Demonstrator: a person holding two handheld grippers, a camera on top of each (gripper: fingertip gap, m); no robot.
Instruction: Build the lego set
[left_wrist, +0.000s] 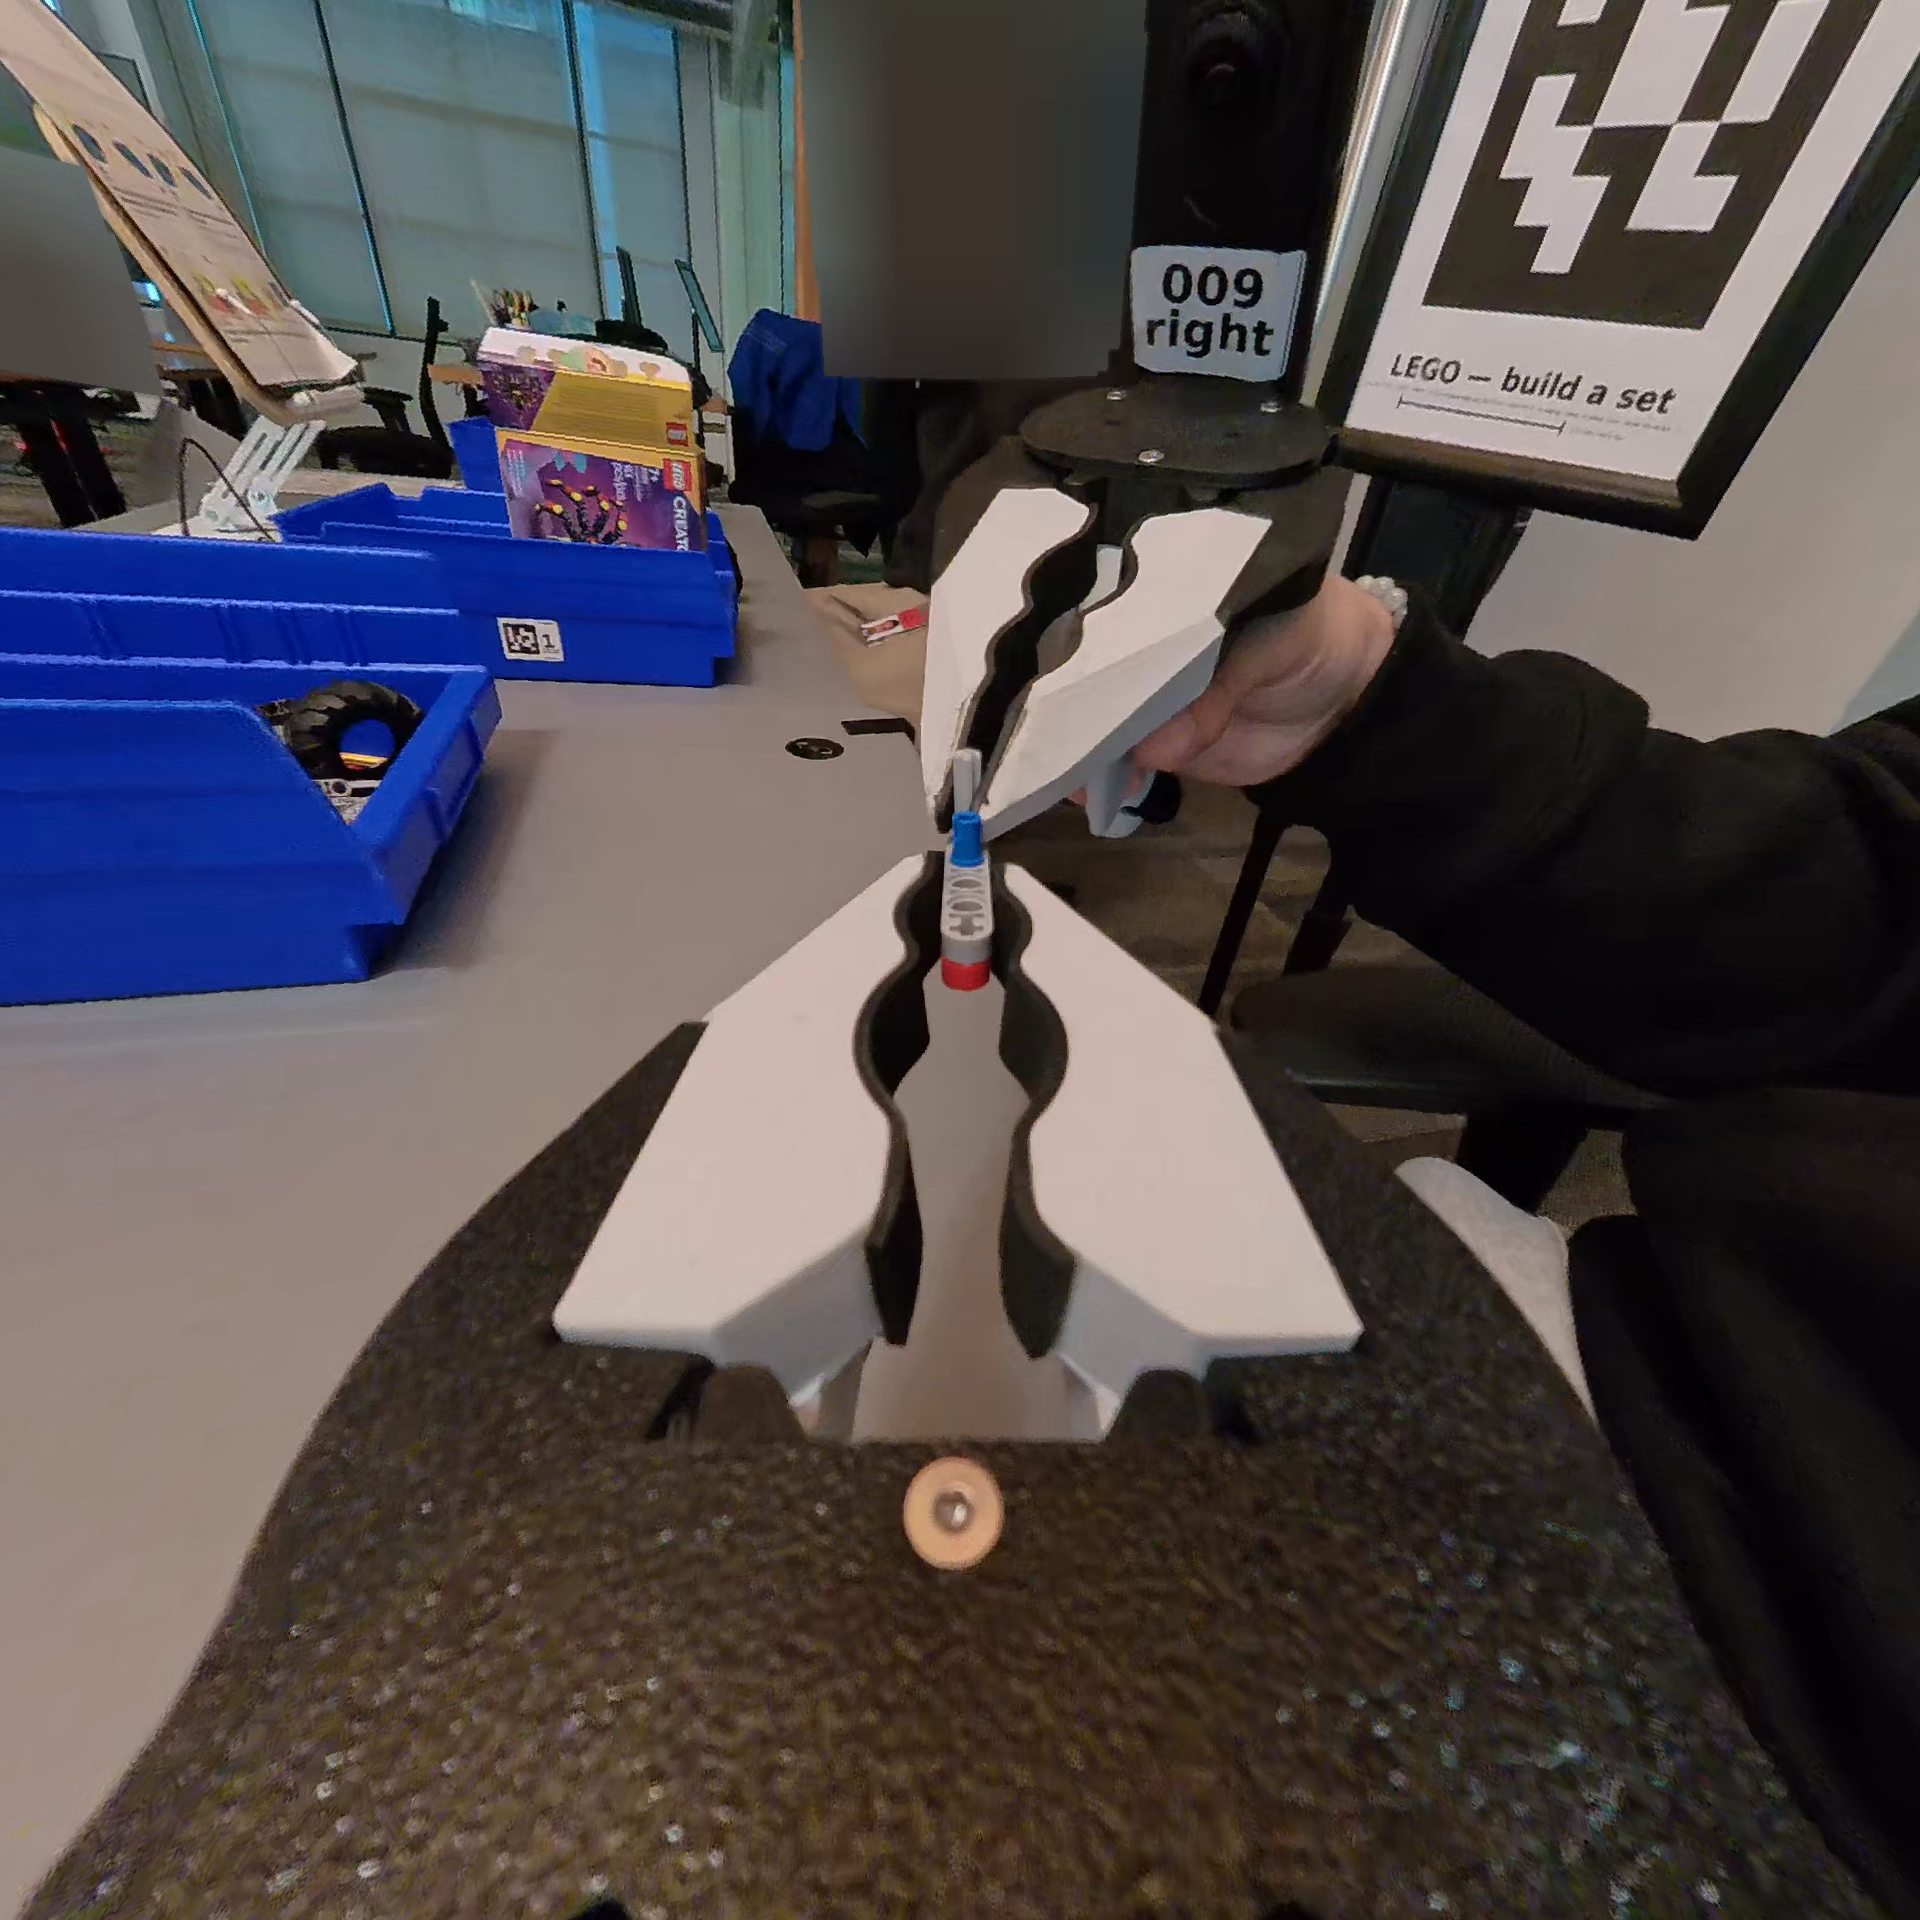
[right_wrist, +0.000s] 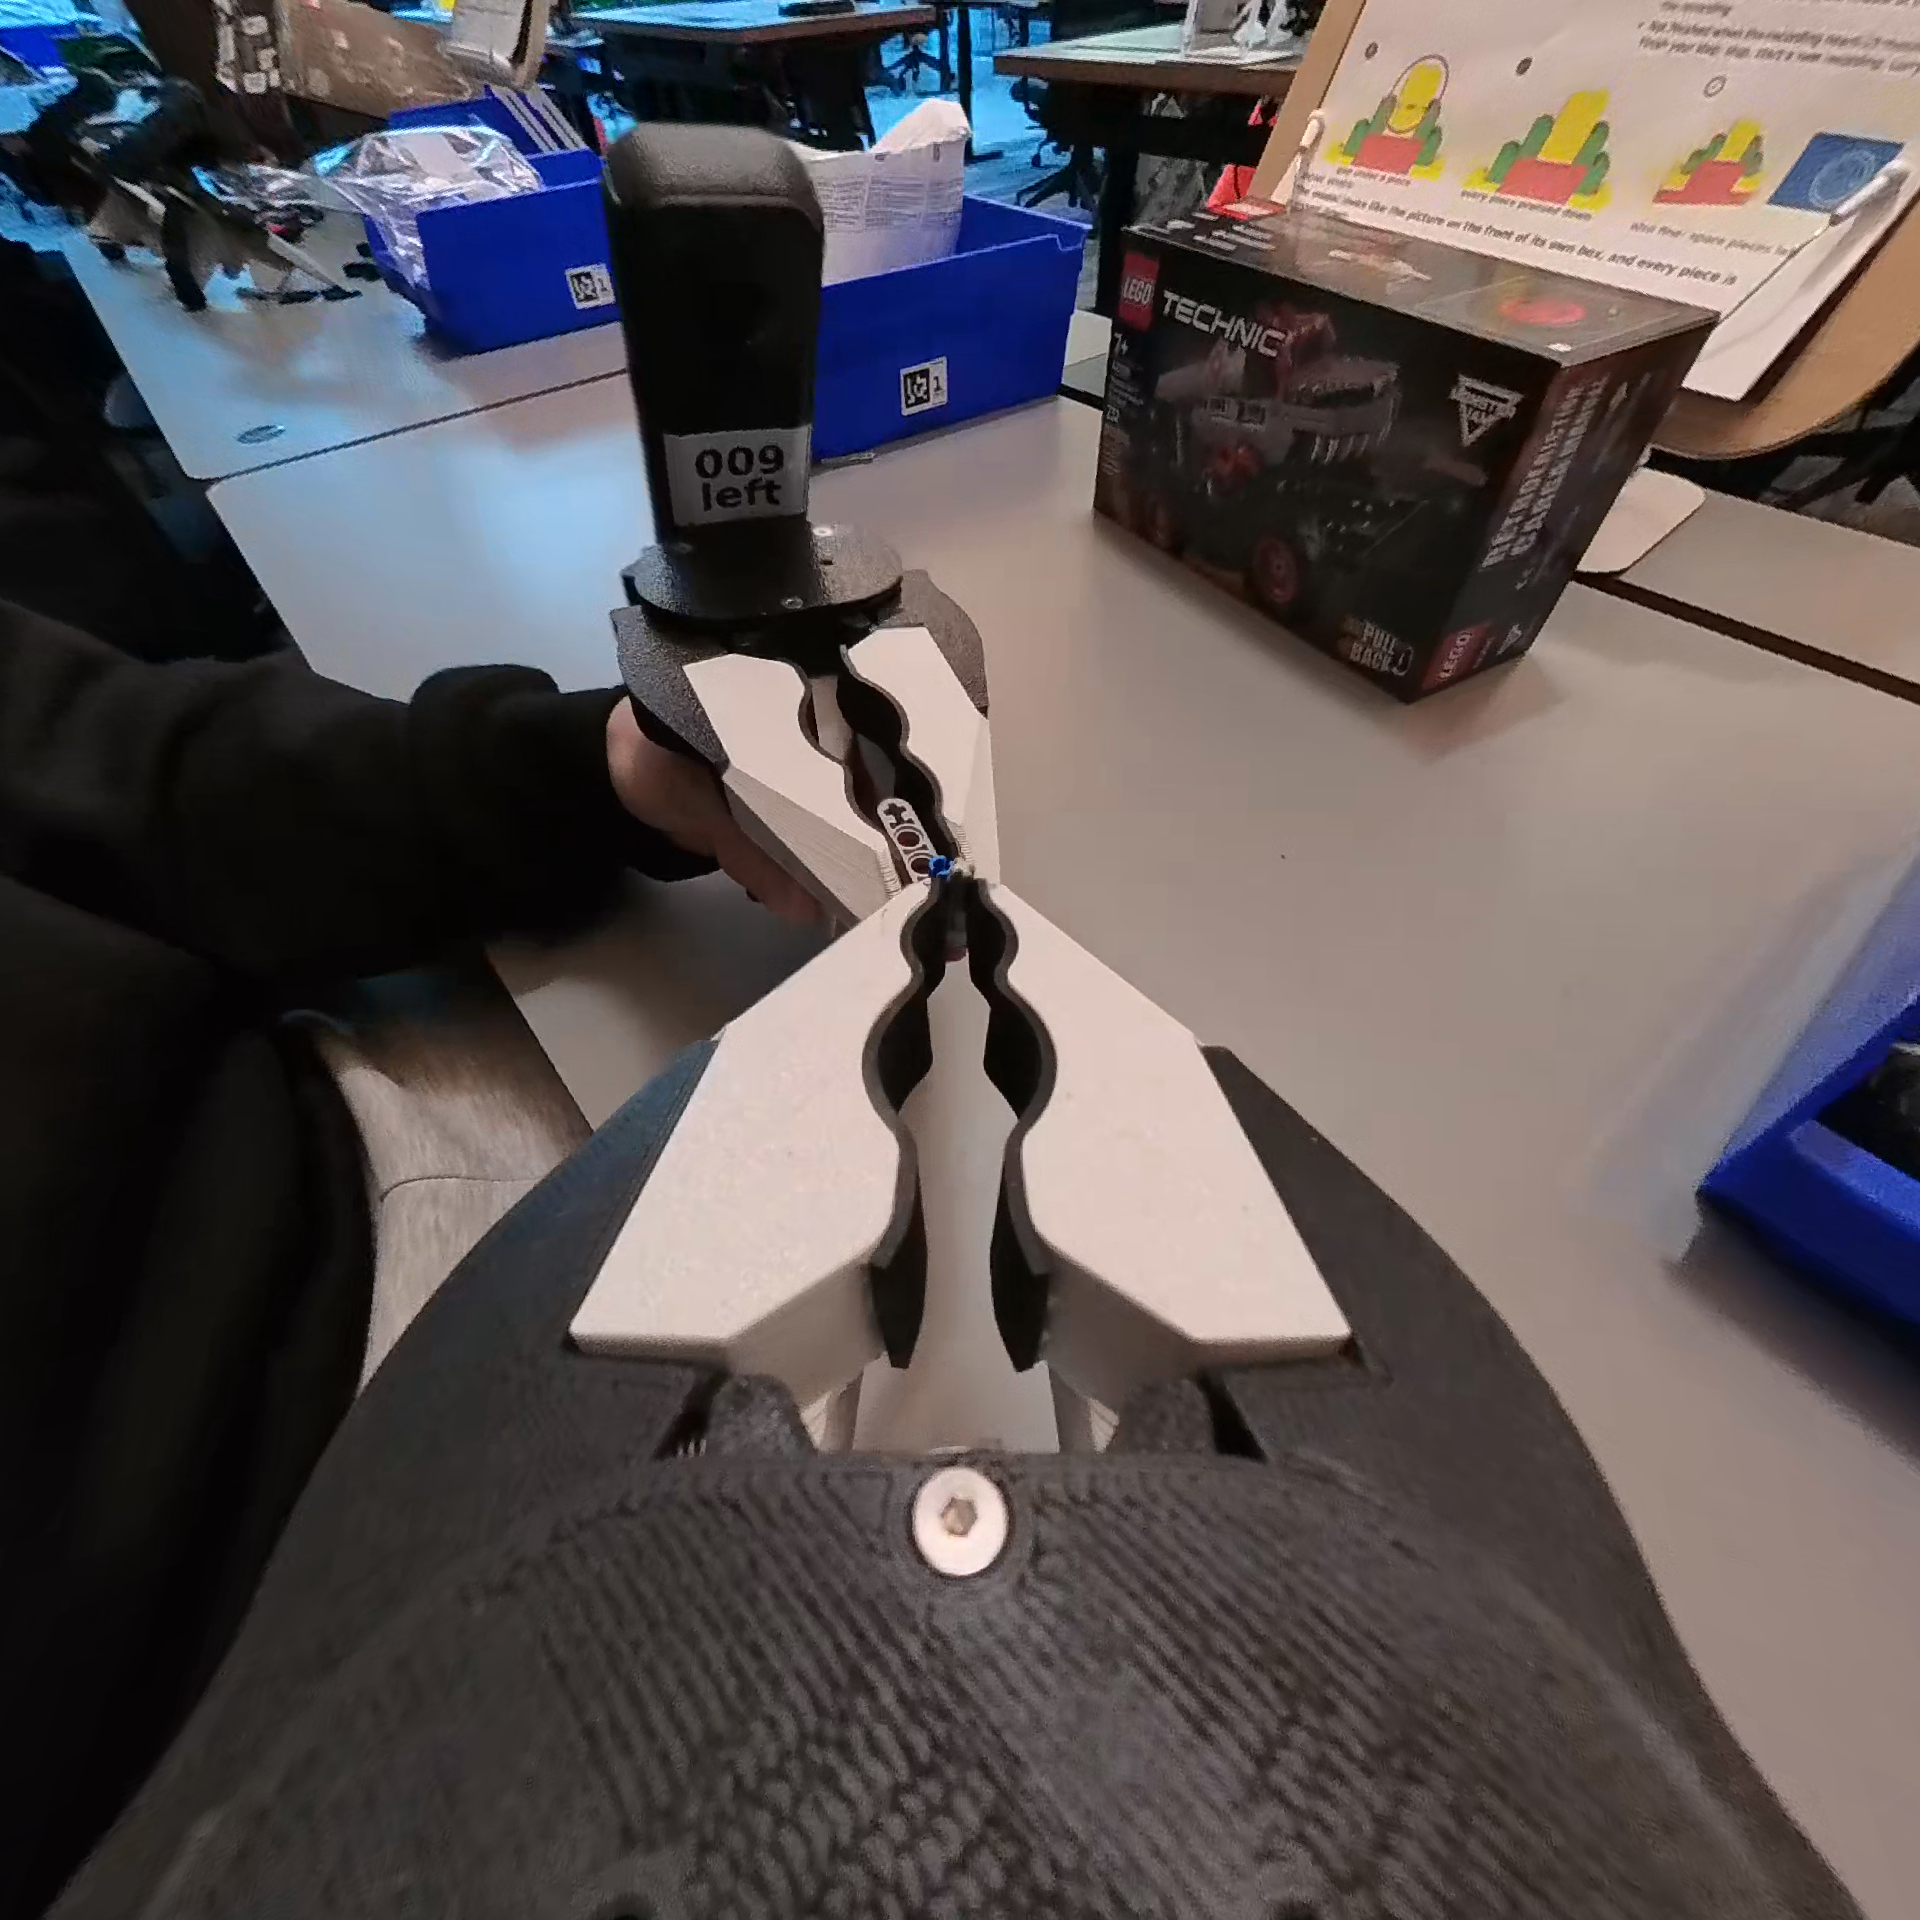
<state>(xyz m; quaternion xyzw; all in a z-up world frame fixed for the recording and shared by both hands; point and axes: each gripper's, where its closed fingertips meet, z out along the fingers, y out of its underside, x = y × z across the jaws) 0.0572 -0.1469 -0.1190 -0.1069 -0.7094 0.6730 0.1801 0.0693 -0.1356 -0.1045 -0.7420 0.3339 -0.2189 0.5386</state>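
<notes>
My left gripper (left_wrist: 961, 873) is shut on a short grey beam (left_wrist: 966, 906) held above the grey table (left_wrist: 644, 831). The beam has a blue pin (left_wrist: 965, 836) at its far end and a red bush (left_wrist: 965, 972) at its near end. My right gripper (left_wrist: 961, 810) comes from above, shut on a small light grey piece (left_wrist: 966, 774) that touches the blue pin's tip. In the right wrist view my right gripper (right_wrist: 956, 904) meets the left gripper (right_wrist: 940, 873) tip to tip. The beam (right_wrist: 902, 826) and blue pin (right_wrist: 940, 868) show there; the grey piece is hidden.
Blue bins (left_wrist: 208, 831) stand at left, one holding a black tyre (left_wrist: 358, 722); Lego boxes (left_wrist: 603, 468) stand behind. A framed marker sign (left_wrist: 1621, 260) is at upper right. A black Lego box (right_wrist: 1382, 468), blue bins (right_wrist: 935, 301) and an instruction board (right_wrist: 1610, 135) stand beyond. My two grippers' fingertips are within a few centimetres of each other.
</notes>
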